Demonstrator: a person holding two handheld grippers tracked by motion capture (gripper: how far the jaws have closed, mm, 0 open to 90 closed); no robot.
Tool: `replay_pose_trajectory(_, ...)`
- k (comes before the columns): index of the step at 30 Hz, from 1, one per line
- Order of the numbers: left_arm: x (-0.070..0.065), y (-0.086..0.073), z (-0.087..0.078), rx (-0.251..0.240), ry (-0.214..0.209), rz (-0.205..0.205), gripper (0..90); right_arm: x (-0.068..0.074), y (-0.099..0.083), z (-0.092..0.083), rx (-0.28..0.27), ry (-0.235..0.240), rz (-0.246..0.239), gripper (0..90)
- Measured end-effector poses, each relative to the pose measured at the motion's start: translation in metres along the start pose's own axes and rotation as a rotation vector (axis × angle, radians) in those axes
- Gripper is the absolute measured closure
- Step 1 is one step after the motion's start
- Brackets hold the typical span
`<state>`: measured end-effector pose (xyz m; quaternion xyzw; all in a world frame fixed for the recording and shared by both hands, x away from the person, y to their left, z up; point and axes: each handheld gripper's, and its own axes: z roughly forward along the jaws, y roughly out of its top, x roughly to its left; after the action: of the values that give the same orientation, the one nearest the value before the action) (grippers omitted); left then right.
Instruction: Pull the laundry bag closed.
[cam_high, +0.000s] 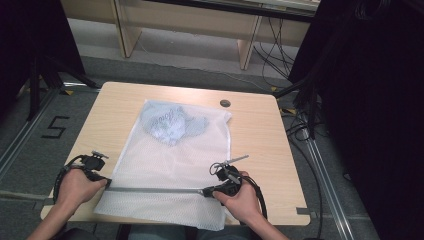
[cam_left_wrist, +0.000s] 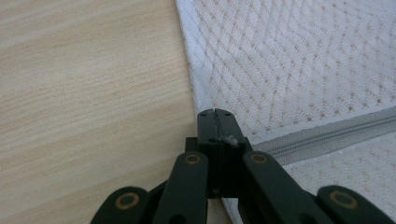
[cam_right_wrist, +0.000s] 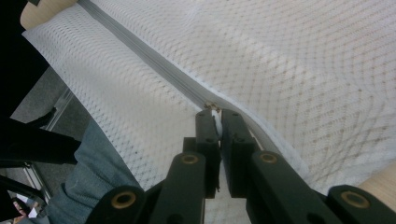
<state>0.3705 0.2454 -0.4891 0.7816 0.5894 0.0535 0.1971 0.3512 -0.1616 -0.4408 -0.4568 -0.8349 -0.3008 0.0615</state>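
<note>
Black right tool (cam_right_wrist: 217, 122) pinching zipper pull (cam_right_wrist: 213, 111), white mesh bag (cam_high: 170, 165)

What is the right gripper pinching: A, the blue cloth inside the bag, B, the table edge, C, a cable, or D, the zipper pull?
D: in the right gripper view the right gripper has its fingers closed on the small white zipper pull at the end of the grey zipper on the mesh bag.

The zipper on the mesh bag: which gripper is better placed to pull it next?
The right gripper: its jaws pinch the zipper pull near the bag's right side. The left gripper clamps the bag's left edge by the zipper, anchoring it.
</note>
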Motion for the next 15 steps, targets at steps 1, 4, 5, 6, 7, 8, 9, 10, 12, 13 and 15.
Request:
replay_pose_trajectory(1,0.0,0.0,0.0,0.0,0.0,0.0,89.8,-0.0008,-0.0002,-0.0005,0.0,0.01,0.001,87.1)
replay_pose_trajectory(4,-0.0003,0.0004,-0.0002,0.005,0.002,0.001,89.8,-0.0017,-0.0012,-0.0012,0.002,0.002,0.006,87.0)
replay_pose_trajectory(5,-0.0003,0.0005,-0.0002,0.005,0.002,0.002,89.8,-0.0031,-0.0016,-0.0011,-0.003,0.01,-0.007,87.1)
replay_pose_trajectory(6,-0.0003,0.0005,-0.0002,0.005,0.002,0.0,89.8,-0.0029,-0.0022,-0.0018,0.002,0.009,0.006,87.0)
replay_pose_trajectory(7,-0.0002,0.0004,-0.0001,0.004,0.001,0.0,89.8,-0.003,-0.0026,-0.0021,0.006,-0.002,0.017,87.0)
replay_pose_trajectory(8,0.0,0.0003,0.0,0.002,0.0,0.0,89.8,-0.005,-0.0029,-0.0019,-0.002,0.017,-0.005,87.0)
replay_pose_trajectory(9,0.0001,0.0001,0.0,0.0,0.0,0.0,89.8,-0.0046,-0.0032,-0.0026,0.001,0.012,0.01,87.0)
replay_pose_trajectory(10,0.0002,0.0001,0.0,0.001,-0.002,-0.001,89.8,-0.0044,-0.0035,-0.0035,0.007,0.009,0.029,87.0)
replay_pose_trajectory(12,0.0001,0.0002,0.0,0.001,-0.001,-0.001,89.8,-0.0059,-0.0041,-0.0036,0.0,0.012,0.018,87.0)
replay_pose_trajectory(13,-0.0003,0.0003,0.0,0.002,0.001,0.0,89.8,-0.0041,-0.0047,-0.0035,-0.002,0.008,0.046,87.0)
replay_pose_trajectory(15,-0.0002,0.0002,-0.0001,0.002,0.002,0.001,89.8,-0.0059,-0.0048,-0.0043,0.006,0.009,0.033,87.1)
